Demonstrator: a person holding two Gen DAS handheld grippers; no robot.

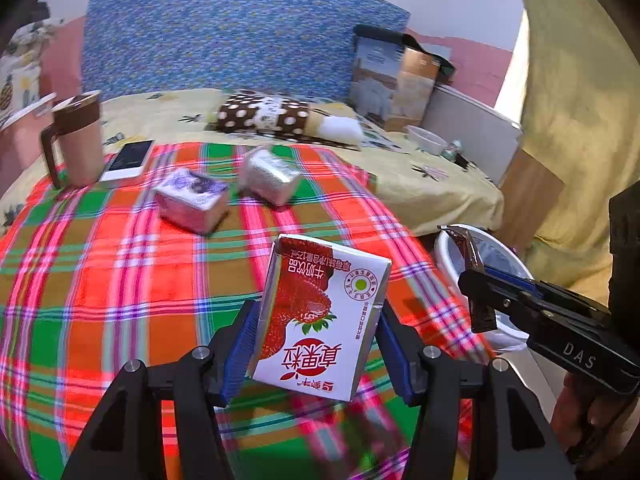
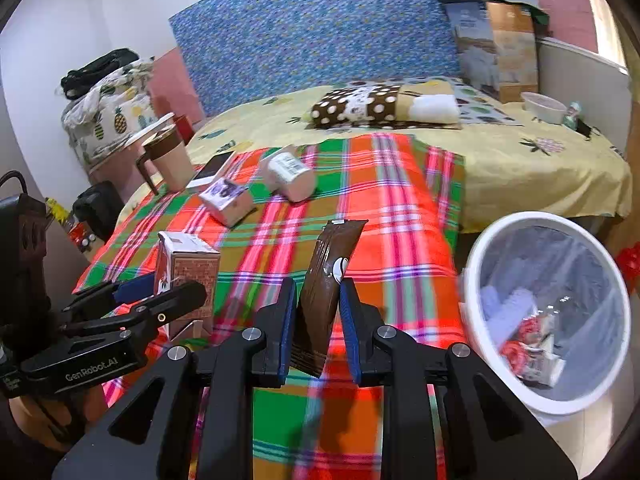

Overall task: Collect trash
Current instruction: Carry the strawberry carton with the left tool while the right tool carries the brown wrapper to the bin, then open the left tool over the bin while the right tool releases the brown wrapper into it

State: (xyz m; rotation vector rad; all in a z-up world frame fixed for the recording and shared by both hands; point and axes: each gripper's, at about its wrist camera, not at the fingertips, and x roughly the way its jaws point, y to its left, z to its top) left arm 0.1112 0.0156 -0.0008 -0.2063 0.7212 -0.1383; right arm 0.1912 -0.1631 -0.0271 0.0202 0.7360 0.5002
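Left gripper (image 1: 316,344) around strawberry carton (image 1: 320,316), right gripper (image 2: 318,320) around brown wrapper (image 2: 324,296)

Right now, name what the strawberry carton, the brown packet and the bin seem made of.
Strawberry carton: coated paperboard, judging by printed glossy faces and folded edges. Brown packet: probably plastic film, shiny and creased. Bin: white plastic rim, apparently lined with a translucent bag.

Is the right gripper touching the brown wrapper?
Touching. The right wrist view shows the right gripper with both blue pads clamped against the brown wrapper, which stands upright between them, lifted off the plaid blanket.
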